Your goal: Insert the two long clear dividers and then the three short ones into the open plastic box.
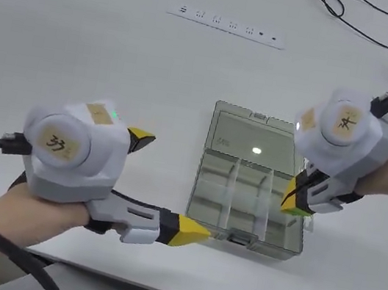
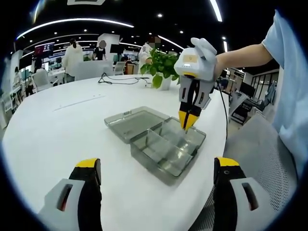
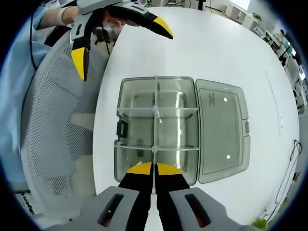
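Divider [image 3: 155, 120] upright in box [image 3: 137, 131], right fingers [image 3: 142, 169] tight on its end; left fingers [image 2: 89, 166] wide, empty

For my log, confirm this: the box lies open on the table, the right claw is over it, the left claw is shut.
Wrong on one count: the left claw is open, jaws wide apart, per the left gripper view. The box does lie open on the table, the right claw over it.

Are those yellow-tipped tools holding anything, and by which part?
The right hand-held gripper pinches a thin clear plastic divider by its near end, in the open grey plastic box; the left hand-held gripper holds nothing.
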Tool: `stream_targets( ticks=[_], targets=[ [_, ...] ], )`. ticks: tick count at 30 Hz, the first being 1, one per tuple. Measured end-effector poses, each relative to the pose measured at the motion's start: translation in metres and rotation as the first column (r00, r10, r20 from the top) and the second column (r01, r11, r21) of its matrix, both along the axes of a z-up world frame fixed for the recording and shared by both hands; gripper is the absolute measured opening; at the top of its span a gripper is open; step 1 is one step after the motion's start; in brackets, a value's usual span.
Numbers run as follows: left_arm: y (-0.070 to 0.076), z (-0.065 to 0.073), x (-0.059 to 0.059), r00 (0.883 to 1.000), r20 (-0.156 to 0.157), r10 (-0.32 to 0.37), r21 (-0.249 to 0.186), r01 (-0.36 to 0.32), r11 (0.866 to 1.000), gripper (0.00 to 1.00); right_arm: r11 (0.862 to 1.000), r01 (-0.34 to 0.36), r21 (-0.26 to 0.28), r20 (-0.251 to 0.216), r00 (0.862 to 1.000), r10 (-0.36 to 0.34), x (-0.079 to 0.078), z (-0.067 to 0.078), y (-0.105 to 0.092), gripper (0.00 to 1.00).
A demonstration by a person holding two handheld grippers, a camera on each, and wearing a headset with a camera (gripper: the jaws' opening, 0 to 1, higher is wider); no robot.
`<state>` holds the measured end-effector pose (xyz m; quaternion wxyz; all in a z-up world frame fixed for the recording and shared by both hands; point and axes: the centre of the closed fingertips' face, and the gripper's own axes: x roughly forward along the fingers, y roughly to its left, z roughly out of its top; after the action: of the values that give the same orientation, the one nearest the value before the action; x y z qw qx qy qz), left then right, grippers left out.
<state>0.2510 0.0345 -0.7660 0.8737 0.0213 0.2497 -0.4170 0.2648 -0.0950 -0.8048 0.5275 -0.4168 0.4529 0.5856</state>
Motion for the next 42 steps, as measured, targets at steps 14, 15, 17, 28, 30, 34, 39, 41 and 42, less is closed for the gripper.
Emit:
stream_targets(
  ticks=[14, 15, 17, 28, 30, 34, 39, 41, 42],
  targets=[
    [0.005, 0.007, -0.003, 1.0, 0.01, 0.012, 0.01, -0.012, 1.0, 1.0, 0.92, 0.247, 0.304, 0.023, 0.964, -0.267, -0.01, 0.03, 0.001, 0.26],
    [0.005, 0.008, -0.004, 1.0, 0.008, 0.013, 0.009, -0.013, 1.0, 1.0, 0.905, 0.262, 0.336, 0.023, 0.958, -0.286, -0.011, 0.029, -0.001, 0.3],
    [0.006, 0.008, -0.004, 1.0, 0.008, 0.014, 0.011, -0.014, 1.0, 1.0, 0.882, 0.312, 0.354, 0.03, 0.938, -0.344, -0.011, 0.029, -0.011, 0.4],
    [0.011, 0.009, -0.008, 0.999, -0.006, 0.036, 0.003, -0.036, 0.999, 1.0, 0.719, 0.488, 0.494, 0.029, 0.818, -0.575, -0.017, 0.043, -0.048, 0.96],
    [0.012, 0.009, -0.008, 0.999, -0.009, 0.036, 0.005, -0.036, 0.999, 1.0, 0.699, 0.502, 0.51, 0.024, 0.804, -0.595, -0.019, 0.046, -0.054, 1.0],
    [0.014, 0.007, -0.011, 1.0, -0.011, 0.022, 0.032, -0.021, 0.999, 1.0, 0.661, 0.544, 0.517, 0.026, 0.762, -0.647, -0.022, 0.045, -0.067, 1.0],
    [0.016, 0.006, -0.01, 0.999, -0.018, 0.032, 0.037, -0.031, 0.999, 1.0, 0.567, 0.615, 0.548, -0.042, 0.697, -0.716, -0.028, 0.039, -0.069, 1.0],
    [0.016, 0.004, -0.01, 0.999, -0.031, 0.04, 0.036, -0.039, 0.999, 1.0, 0.551, 0.622, 0.556, -0.054, 0.689, -0.723, -0.029, 0.035, -0.064, 1.0],
    [0.015, 0.004, -0.009, 0.999, -0.028, 0.044, 0.033, -0.043, 0.999, 1.0, 0.547, 0.625, 0.557, -0.059, 0.686, -0.725, -0.03, 0.034, -0.061, 1.0]
  ],
)
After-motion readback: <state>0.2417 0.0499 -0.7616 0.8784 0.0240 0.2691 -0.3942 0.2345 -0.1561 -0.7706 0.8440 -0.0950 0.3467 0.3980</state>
